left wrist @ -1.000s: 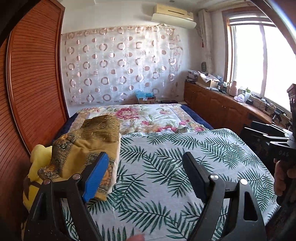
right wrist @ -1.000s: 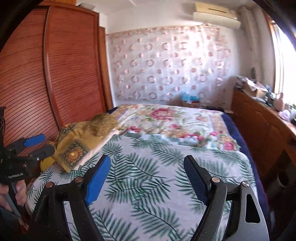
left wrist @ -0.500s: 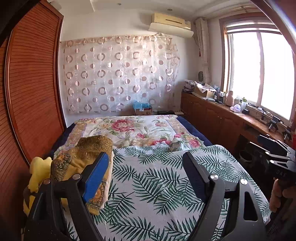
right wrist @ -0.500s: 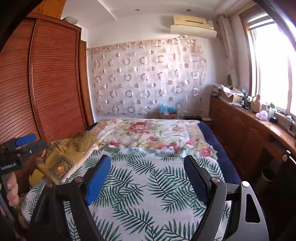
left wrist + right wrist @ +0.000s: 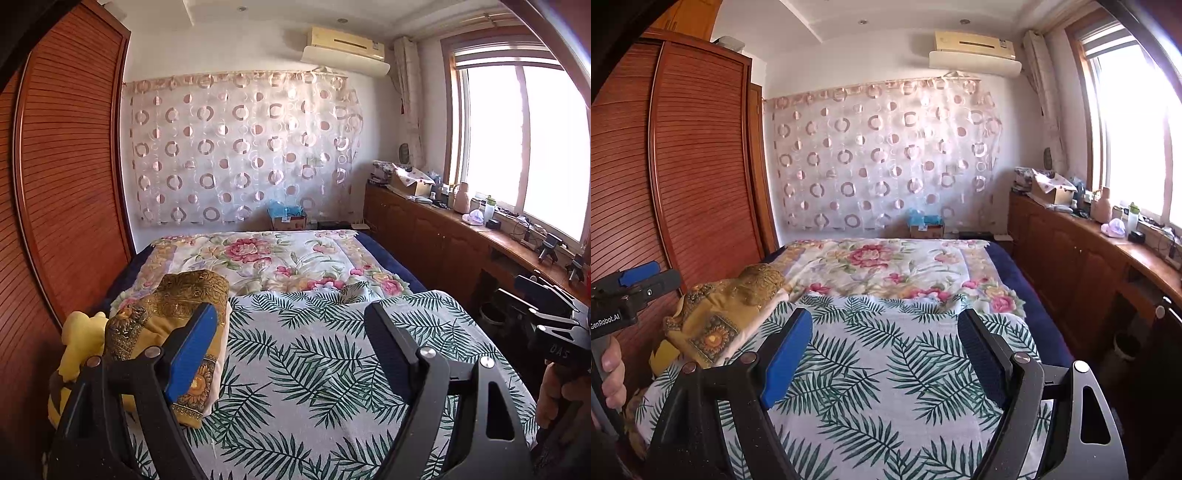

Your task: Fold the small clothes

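A white cloth with green palm leaves [image 5: 314, 362] lies spread flat over the near end of the bed; it also shows in the right wrist view [image 5: 886, 354]. My left gripper [image 5: 291, 332] is open and empty, held above the cloth. My right gripper [image 5: 886, 339] is open and empty, also above the cloth. The right gripper shows at the right edge of the left wrist view [image 5: 546, 314], and the left gripper at the left edge of the right wrist view [image 5: 631, 288]. No small garment is clearly visible.
A gold patterned pillow [image 5: 173, 317] and a yellow plush toy [image 5: 79, 339] lie at the bed's left edge. A floral quilt [image 5: 266, 258] covers the far half. A wooden wardrobe [image 5: 66, 184] stands left, a cluttered wooden cabinet [image 5: 443, 229] right under the window.
Both grippers have risen and tilted up, so more of the far wall and ceiling shows. Both stay open and empty.
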### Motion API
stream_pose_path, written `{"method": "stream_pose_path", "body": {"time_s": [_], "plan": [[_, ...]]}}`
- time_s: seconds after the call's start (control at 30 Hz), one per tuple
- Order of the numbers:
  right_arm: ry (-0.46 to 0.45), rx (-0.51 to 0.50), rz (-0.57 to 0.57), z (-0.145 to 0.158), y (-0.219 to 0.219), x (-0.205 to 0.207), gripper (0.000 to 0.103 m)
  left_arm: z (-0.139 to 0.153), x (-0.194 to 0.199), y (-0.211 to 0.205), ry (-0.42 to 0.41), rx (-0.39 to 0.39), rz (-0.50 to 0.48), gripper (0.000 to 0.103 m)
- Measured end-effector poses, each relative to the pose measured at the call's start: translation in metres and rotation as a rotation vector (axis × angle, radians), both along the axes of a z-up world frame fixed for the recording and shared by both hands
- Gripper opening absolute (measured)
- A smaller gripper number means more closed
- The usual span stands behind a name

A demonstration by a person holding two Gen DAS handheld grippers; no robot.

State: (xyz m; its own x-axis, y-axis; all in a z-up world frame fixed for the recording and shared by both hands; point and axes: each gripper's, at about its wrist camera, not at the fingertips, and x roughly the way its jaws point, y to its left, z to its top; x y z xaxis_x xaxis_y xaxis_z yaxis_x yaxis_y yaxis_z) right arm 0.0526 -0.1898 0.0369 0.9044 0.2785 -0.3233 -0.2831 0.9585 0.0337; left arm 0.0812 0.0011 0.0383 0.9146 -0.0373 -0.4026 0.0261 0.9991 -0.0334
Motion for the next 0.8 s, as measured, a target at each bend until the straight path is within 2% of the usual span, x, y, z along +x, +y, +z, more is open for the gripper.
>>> {"method": "stream_pose_path", "body": {"time_s": [0.8], "plan": [[-0.015, 0.002, -0.003, 0.001, -0.011, 0.0, 0.083, -0.001, -0.001, 0.0, -0.001, -0.003, -0.001, 0.082]]}}
